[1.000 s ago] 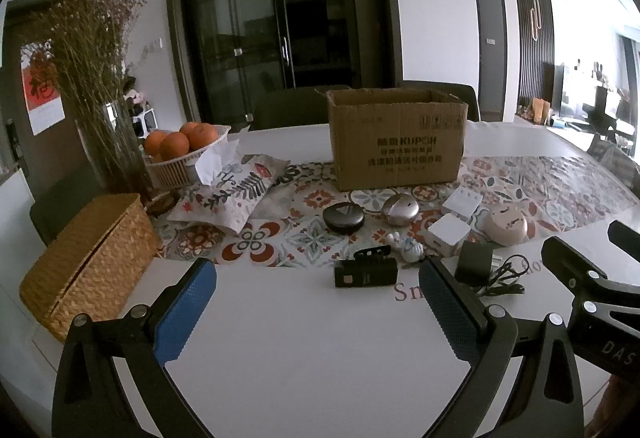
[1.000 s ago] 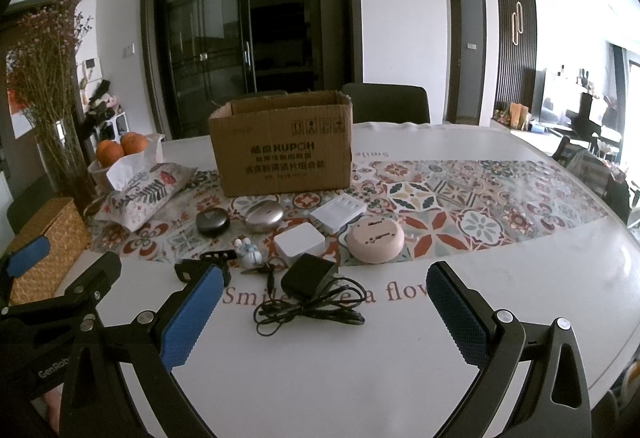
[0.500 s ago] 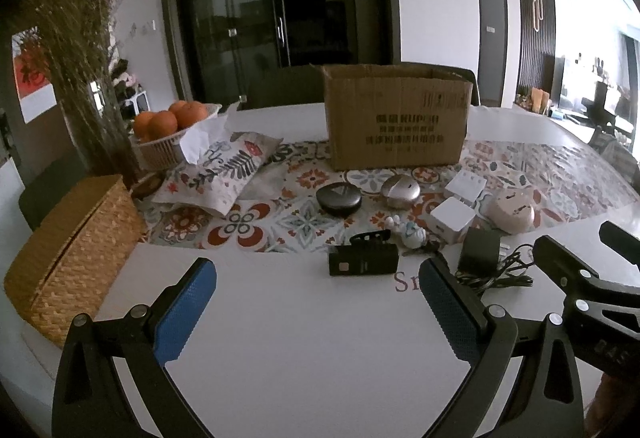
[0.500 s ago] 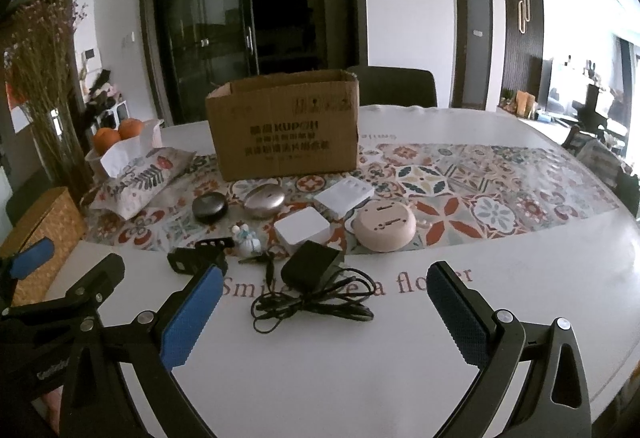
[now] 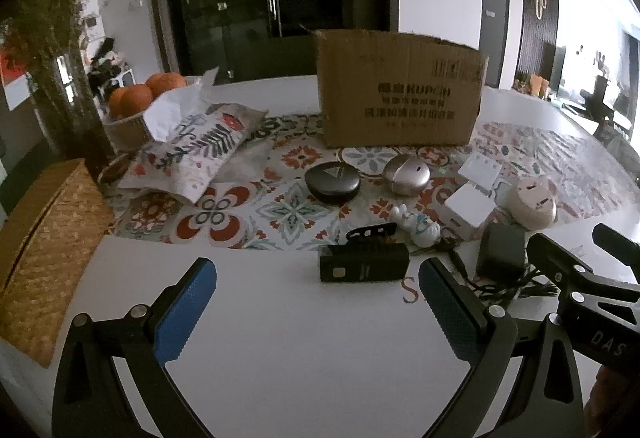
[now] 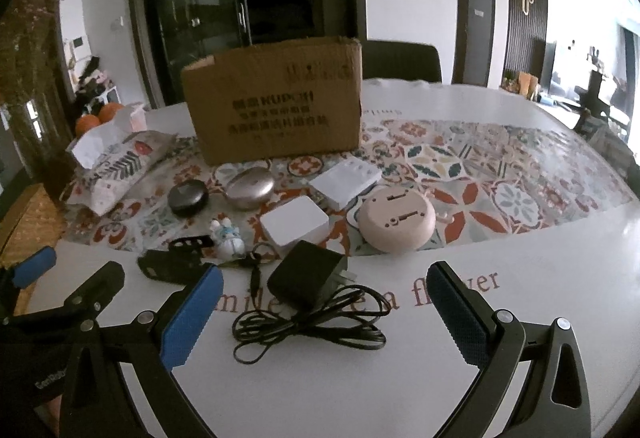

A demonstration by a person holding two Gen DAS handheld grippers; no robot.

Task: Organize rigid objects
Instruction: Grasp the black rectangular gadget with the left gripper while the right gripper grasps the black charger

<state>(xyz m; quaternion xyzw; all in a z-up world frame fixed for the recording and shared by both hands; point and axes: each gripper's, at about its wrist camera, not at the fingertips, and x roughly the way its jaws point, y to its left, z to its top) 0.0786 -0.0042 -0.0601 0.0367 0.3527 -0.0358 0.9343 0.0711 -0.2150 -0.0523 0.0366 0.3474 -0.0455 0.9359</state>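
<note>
My right gripper (image 6: 320, 314) hangs wide apart and empty over the white table (image 6: 520, 258), its blue pads flanking the black power adapter (image 6: 306, 280), which sits at centre frame in the right wrist view with its coiled cable (image 6: 308, 328) spilling toward the lower middle. The adapter's long axis runs from lower left to upper right, prongs pointing right, so it lies dead ahead of these jaws and a little skewed to them. My left gripper (image 5: 316, 312) is likewise released and holds nothing; in its view the black rectangular device (image 5: 364, 266) lies crosswise just ahead, right of centre, nearer the right-hand pad. Further back on the patterned runner (image 6: 500, 173) wait the small pieces: a black round case (image 6: 188, 198), a silver oval case (image 6: 250, 189), two white boxes, a pink round gadget (image 6: 396, 222) and a little figurine (image 6: 228, 238). The open cardboard box (image 6: 276, 105), upper centre behind them all, looks the likely destination. I judge the right hand nearer the adapter, the left nearer the black device
</note>
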